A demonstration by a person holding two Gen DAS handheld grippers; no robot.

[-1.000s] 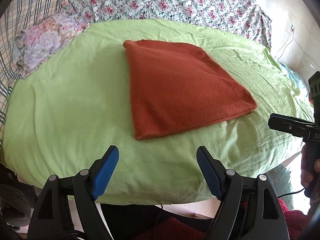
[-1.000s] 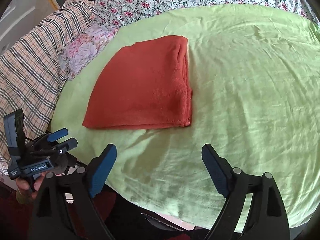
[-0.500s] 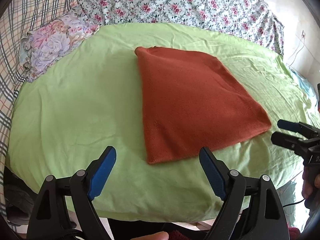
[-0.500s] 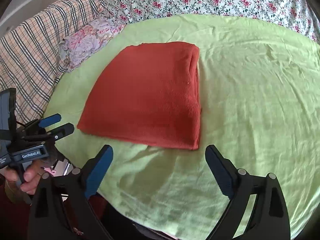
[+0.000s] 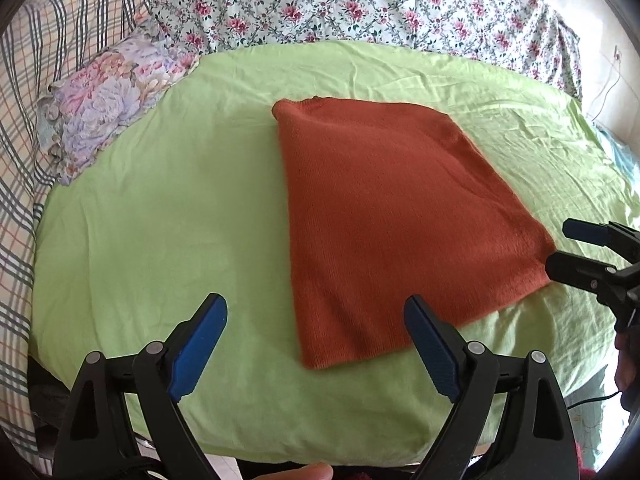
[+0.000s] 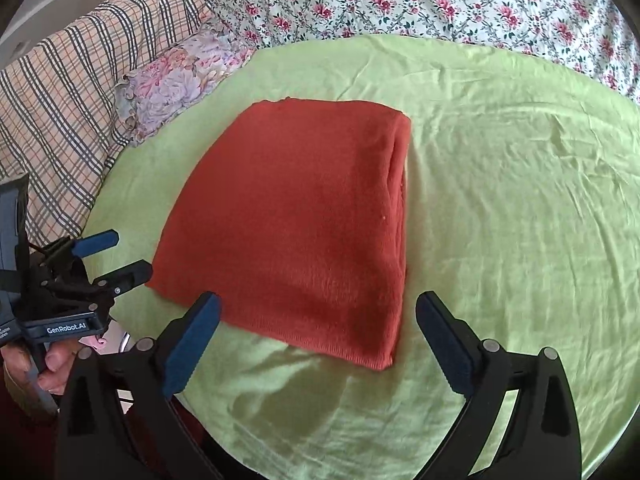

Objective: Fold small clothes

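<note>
A rust-red knitted garment (image 5: 392, 216), folded into a flat rectangle, lies on the light green sheet (image 5: 160, 220); it also shows in the right wrist view (image 6: 304, 224). My left gripper (image 5: 316, 320) is open and empty, just short of the garment's near left corner. My right gripper (image 6: 318, 320) is open and empty, its jaws wide over the garment's near right edge without touching. The right gripper shows at the right edge of the left wrist view (image 5: 592, 252). The left gripper shows at the left in the right wrist view (image 6: 108, 256).
A floral pillow (image 5: 108, 92) lies at the left of the bed. A checked blanket (image 6: 60, 92) and a rose-patterned cover (image 5: 360, 4) run along the back. The bed's front edge (image 5: 320, 452) is close below the grippers.
Both grippers have moved forward toward the garment, which now looks larger and nearer. Both stayed open. The garment has not moved.
</note>
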